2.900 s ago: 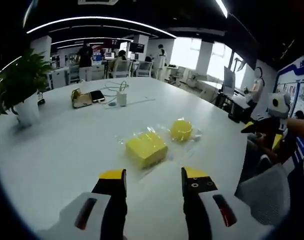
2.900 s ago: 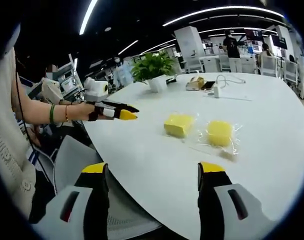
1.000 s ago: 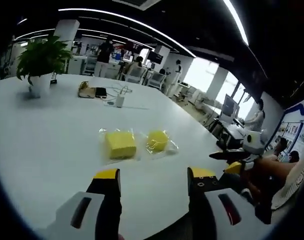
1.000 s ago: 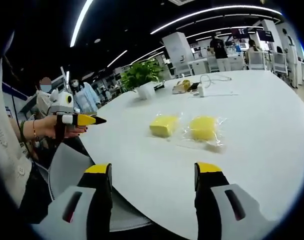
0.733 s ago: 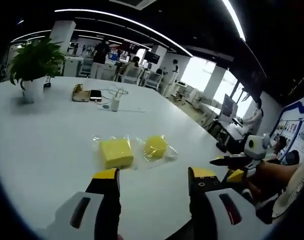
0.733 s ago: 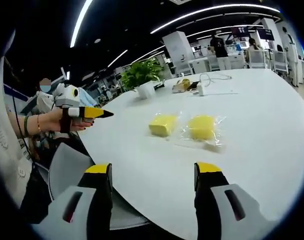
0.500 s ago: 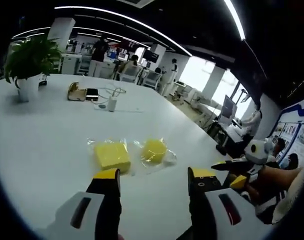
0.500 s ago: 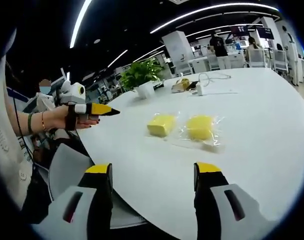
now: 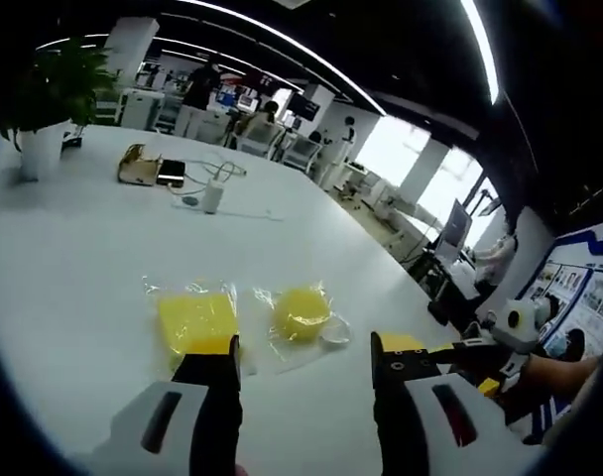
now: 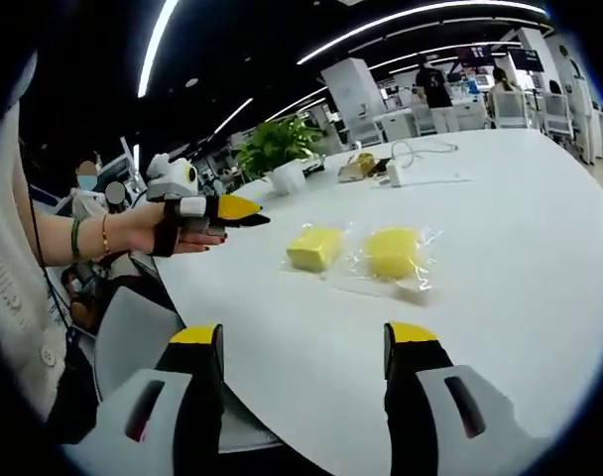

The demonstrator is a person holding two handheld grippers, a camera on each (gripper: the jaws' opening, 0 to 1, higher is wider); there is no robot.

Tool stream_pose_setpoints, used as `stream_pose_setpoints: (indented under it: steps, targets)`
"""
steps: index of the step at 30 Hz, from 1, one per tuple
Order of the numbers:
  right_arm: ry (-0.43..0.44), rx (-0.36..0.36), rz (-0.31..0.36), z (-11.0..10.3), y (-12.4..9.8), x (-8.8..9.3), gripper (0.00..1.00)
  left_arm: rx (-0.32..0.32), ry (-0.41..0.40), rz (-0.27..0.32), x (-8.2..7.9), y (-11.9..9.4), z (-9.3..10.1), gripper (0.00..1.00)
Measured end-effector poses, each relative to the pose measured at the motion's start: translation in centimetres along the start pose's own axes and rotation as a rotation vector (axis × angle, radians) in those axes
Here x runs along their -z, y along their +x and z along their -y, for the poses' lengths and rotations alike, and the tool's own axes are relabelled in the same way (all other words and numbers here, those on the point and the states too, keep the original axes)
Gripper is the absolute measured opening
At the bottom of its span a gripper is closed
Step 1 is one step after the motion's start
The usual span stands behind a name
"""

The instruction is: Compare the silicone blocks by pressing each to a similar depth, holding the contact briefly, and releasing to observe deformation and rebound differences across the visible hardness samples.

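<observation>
Your left gripper (image 9: 300, 357) hangs open just short of the square block (image 9: 196, 321), the round block (image 9: 301, 311) beyond; right gripper (image 10: 303, 342) open, farther back. The slick wrap (image 9: 326, 337) may let either skid sideways under pressure

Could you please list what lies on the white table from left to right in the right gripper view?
Left tongs → potted green plant → square yellow silicone block → round yellow silicone block.
</observation>
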State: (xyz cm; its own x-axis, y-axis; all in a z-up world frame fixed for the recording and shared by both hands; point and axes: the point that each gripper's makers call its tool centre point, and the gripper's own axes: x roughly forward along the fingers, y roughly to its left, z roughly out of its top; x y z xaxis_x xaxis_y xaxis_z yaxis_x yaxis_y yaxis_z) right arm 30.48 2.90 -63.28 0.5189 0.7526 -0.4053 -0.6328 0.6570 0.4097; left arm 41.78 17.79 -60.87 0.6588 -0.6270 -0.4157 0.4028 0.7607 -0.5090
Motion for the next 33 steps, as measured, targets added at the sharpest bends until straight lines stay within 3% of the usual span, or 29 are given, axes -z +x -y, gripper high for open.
stream_pose_setpoints:
  steps: [12, 14, 20, 24, 33]
  targets:
    - [0.027, 0.001, -0.013, 1.3, 0.5, 0.4, 0.60, 0.012, -0.054, -0.018, -0.9, 4.8, -0.6, 0.51]
    - [0.033, 0.002, -0.008, 1.5, 0.5, 0.4, 0.60, 0.005, -0.092, -0.012, -1.2, 5.6, -0.9, 0.51]
    - [0.050, 0.011, -0.001, 2.1, 0.5, 0.7, 0.60, -0.030, -0.094, -0.029, -1.3, 7.7, -1.6, 0.53]
    - [0.066, 0.021, 0.003, 2.6, 0.4, 1.0, 0.60, -0.048, -0.109, -0.053, -0.9, 9.0, -2.3, 0.55]
    - [0.092, 0.035, 0.004, 3.6, 0.3, 1.5, 0.60, -0.058, -0.165, -0.110, -0.1, 12.1, -3.2, 0.48]
